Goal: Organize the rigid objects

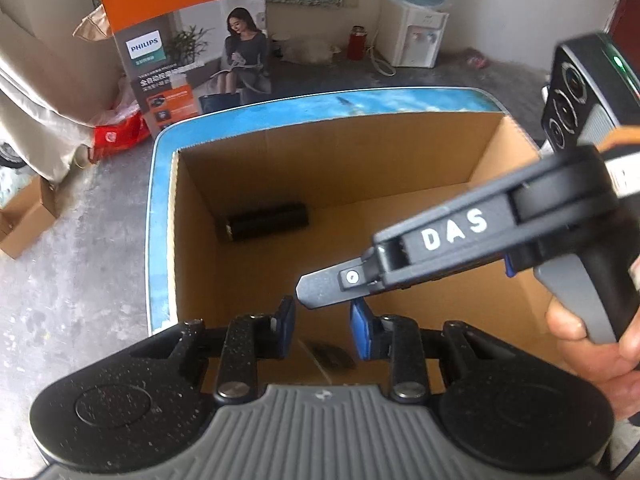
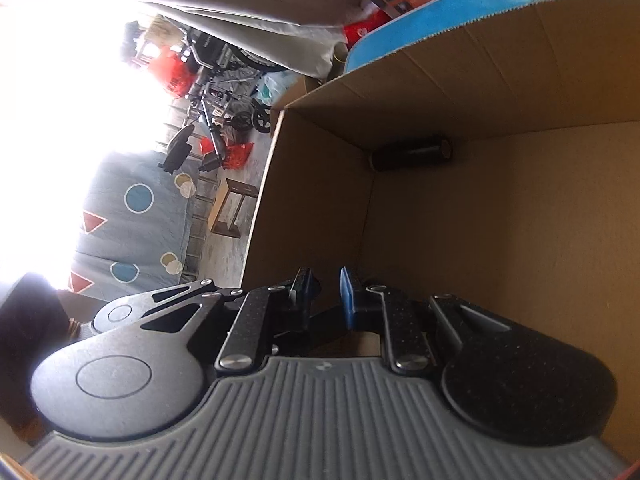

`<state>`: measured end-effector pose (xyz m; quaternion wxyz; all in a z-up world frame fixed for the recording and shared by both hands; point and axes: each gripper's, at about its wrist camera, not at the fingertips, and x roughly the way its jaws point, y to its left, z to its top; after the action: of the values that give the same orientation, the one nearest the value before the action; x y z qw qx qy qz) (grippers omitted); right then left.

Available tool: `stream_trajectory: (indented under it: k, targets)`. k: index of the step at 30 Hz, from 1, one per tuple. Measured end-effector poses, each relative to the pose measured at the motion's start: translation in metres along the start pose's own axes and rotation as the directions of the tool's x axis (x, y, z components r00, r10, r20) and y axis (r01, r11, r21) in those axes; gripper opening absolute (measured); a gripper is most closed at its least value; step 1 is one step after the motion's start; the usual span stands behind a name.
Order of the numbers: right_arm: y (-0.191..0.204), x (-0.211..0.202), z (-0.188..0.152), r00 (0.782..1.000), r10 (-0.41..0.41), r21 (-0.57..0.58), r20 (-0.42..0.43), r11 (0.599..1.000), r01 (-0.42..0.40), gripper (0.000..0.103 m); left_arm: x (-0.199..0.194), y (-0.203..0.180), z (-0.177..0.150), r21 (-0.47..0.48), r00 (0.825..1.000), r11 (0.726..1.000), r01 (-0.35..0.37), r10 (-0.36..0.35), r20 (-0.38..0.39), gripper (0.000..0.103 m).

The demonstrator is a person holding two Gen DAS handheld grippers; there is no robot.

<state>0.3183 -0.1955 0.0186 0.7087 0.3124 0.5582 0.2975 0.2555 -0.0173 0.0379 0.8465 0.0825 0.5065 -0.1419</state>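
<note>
A dark cylinder (image 1: 266,222) lies on its side in the far left corner of the cardboard box (image 1: 340,148), well ahead of both claws. The left claw (image 1: 322,330) and right claw (image 2: 325,298) hang narrowly parted, gripping nothing.

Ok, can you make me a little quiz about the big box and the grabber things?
1. True or false: the brown cardboard box holds a dark cylinder.
2. Which sits lower inside the box: A, the left gripper, or B, the right gripper?
3. Fill in: both grippers grip ____.

Key: 1 true. 2 B. 3 nothing.
</note>
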Motion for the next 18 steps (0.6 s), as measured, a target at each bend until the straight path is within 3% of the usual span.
stream_trajectory:
  k: [5, 8, 13, 18]
  targets:
    - [-0.012, 0.015, 0.015, 1.000, -0.002, 0.049, -0.012, 0.999, 0.003, 0.015, 0.008, 0.004, 0.007, -0.014, 0.999, 0.999, -0.045, 0.045, 0.012, 0.032]
    - [-0.008, 0.008, 0.014, 1.000, 0.012, 0.035, 0.013, 0.999, -0.013, 0.016, 0.000, 0.008, 0.006, -0.030, 0.999, 0.999, -0.031, 0.032, 0.038, 0.039]
    - [0.005, -0.024, 0.005, 0.997, 0.017, -0.024, 0.081, 1.000, -0.016, 0.017, -0.022, 0.012, 0.001, -0.034, 0.995, 0.999, -0.036, 0.039, 0.095, 0.054]
    - [0.027, -0.075, -0.020, 0.984, 0.026, -0.108, 0.178, 0.994, -0.007, 0.023, -0.063, 0.011, -0.018, -0.054, 0.984, 0.999, -0.007, 0.016, 0.177, 0.062]
